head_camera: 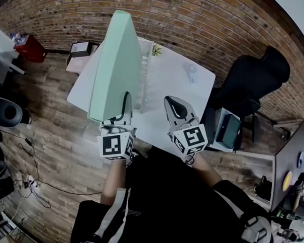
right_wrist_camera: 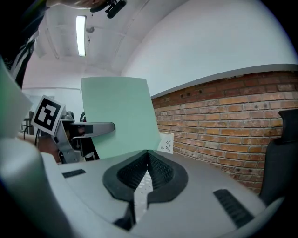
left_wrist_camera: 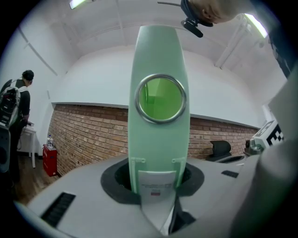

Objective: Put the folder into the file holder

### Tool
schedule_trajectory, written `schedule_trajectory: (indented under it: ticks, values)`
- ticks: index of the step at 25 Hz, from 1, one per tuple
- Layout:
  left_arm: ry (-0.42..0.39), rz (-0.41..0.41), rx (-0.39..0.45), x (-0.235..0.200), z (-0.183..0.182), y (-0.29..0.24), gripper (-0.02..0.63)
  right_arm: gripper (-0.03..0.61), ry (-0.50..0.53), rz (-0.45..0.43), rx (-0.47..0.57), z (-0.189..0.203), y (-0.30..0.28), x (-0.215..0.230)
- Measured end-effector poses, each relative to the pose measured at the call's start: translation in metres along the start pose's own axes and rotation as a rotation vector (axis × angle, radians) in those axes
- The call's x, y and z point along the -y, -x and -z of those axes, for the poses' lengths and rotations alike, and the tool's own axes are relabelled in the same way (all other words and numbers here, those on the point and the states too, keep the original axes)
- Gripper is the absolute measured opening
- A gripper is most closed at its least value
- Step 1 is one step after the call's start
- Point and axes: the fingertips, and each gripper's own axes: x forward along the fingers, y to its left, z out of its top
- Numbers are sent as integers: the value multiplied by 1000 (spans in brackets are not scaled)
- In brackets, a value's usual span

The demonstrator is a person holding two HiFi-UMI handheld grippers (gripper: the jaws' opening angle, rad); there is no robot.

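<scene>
Dark clothing on the person fills the bottom of the head view, both forearms reaching up the frame to the grippers. At centre left the left gripper (head_camera: pixel 122 108) holds a mint-green folder (head_camera: pixel 117 64) upright by its spine, over the left part of a white table (head_camera: pixel 183 94). A white file holder (head_camera: pixel 146 78) stands on the table just right of the folder, which is not in it; whether the two touch cannot be told. The right gripper (head_camera: pixel 170 100) sits at centre, beside the left one, with a black office chair (head_camera: pixel 251 81) at the right. Only the left gripper view shows the grip itself: the jaws stand part open, pressed on either side of the spine, below a metal-ringed finger hole (left_wrist_camera: pixel 160 99) and at a label pocket (left_wrist_camera: pixel 157 183). It also shows a person with a backpack (left_wrist_camera: pixel 16 107) at the left edge. Only the right gripper view shows that gripper's jaws fully together with nothing between them, the folder's broad face and the left gripper's marker cube (right_wrist_camera: pixel 46 115) lying beyond.
</scene>
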Motion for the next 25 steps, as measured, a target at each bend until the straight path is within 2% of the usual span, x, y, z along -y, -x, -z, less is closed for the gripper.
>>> schedule_trajectory:
  ticks: [14,25]
  values:
    - [18,-5,-49,-8,39,-22,147,9,-9,-18,-11,5,-12,5]
    - [17,8,-53,-3,45,-33,147,9,-15,-5,-15,9,-7,10]
